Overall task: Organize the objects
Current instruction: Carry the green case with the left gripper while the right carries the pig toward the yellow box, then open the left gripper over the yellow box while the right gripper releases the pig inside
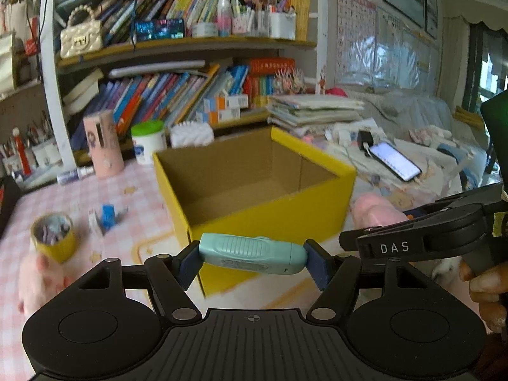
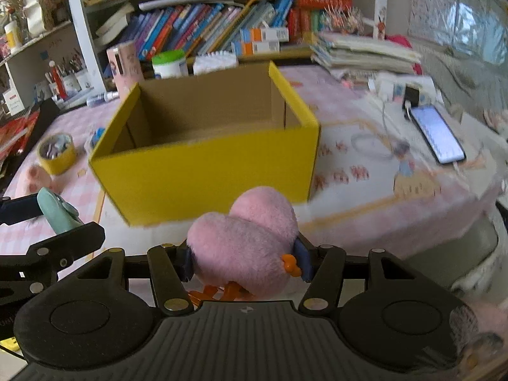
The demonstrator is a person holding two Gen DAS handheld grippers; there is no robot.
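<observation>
Left wrist view: my left tongs [image 1: 252, 258] are closed on a mint-green device [image 1: 252, 254], clamped crosswise at both ends; just ahead of them stands the open yellow box [image 1: 270, 219] on the pink checked tabletop [image 1: 95, 197]. Right wrist view: my right tongs [image 2: 243, 258] squeeze a pink plush toy [image 2: 244, 238] between their pads, the same box directly ahead, a phone [image 2: 436, 133] farther off right.

Yellow box [image 2: 206, 177], pink plush [image 2: 244, 247], mint device [image 1: 252, 254].
</observation>
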